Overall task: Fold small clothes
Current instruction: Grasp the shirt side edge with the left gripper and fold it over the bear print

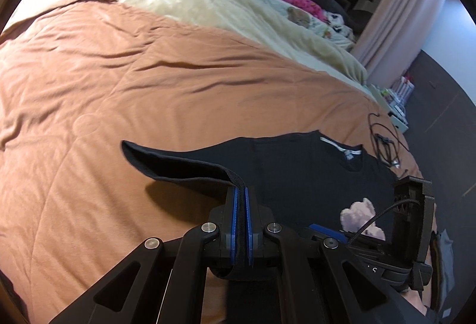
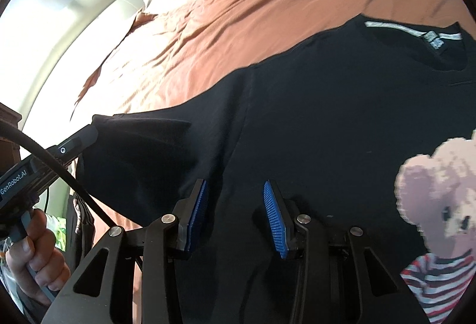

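Bed: one orange-brown bedspread, creased, covers most of both views. One cream blanket lies along its far edge. A heap of soft toys and pink items sits beyond the blanket in the left wrist view; too small to count.

Garment: one black T-shirt lies spread on the bedspread, neckline away from the cameras. One white neck tape with one small label shows inside the collar; its print is unreadable. One printed graphic on the front: a pale teddy bear wearing a red, white and dark striped top. No words seen on the print.

Left gripper: blue pads pressed nearly together, pinching the hem of the shirt's sleeve. The sleeve is raised off the bedspread and casts a shadow beneath it. From the right wrist view the gripper body bears white lettering "GenRobot.AI"; one hand wraps its handle, and one black cable arcs across it.

Right gripper: two blue ribbed pads stand partly apart above the shirt's black fabric. Nothing visibly pinched between them; whether the tips touch the cloth I cannot tell.

Small items: one tangle of black cord lies on the bedspread beside the shirt's far shoulder.
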Demonstrator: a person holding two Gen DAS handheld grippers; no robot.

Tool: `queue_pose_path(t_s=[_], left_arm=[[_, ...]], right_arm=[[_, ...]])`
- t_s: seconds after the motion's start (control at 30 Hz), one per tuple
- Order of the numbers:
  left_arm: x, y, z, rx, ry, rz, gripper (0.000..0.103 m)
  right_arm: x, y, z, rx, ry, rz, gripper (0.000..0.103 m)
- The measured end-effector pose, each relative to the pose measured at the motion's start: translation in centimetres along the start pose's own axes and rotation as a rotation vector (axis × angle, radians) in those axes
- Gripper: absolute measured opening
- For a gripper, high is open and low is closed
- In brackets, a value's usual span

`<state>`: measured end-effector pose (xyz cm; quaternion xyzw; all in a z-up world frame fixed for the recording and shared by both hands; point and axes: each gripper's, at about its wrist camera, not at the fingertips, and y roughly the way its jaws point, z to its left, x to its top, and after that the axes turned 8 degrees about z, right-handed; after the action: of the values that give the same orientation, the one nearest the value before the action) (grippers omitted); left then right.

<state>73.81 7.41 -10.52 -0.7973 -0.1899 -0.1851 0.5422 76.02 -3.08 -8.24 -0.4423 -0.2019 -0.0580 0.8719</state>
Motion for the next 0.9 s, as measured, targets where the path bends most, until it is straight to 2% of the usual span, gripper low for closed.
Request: queue_pose_path(t_s=[0.4, 0.6, 0.77, 0.83, 0.9], left_arm=[[-0.6, 2.0, -7.7, -0.062, 0.160, 0.051, 0.005], [-1.7, 3.9, -11.3, -0.095, 0.221, 0.101, 0.005], [-2.5, 6.7, -13.5, -0.113, 0.239, 0.173, 0.005], [-2.8, 7.4, -13.8, -0.131, 0.226, 0.200, 0.009], [-2.9, 7.7, -13.8, -0.160, 0.216, 0.220, 0.016]], right_arm=[[-2.2, -7.5, -4.3, -0.032, 0.036, -0.082, 0.037], [-3.9, -10.3, -6.4, -0.047, 0.062, -0.101, 0.037], [-5.1, -12.2, -7.8, -0.060, 0.069, -0.116, 0.037], [-5.4, -12.5, -8.0, -0.065, 0.068, -0.113, 0.041], [-5.6, -12.5, -8.0, -0.080, 0.059, -0.108, 0.050]])
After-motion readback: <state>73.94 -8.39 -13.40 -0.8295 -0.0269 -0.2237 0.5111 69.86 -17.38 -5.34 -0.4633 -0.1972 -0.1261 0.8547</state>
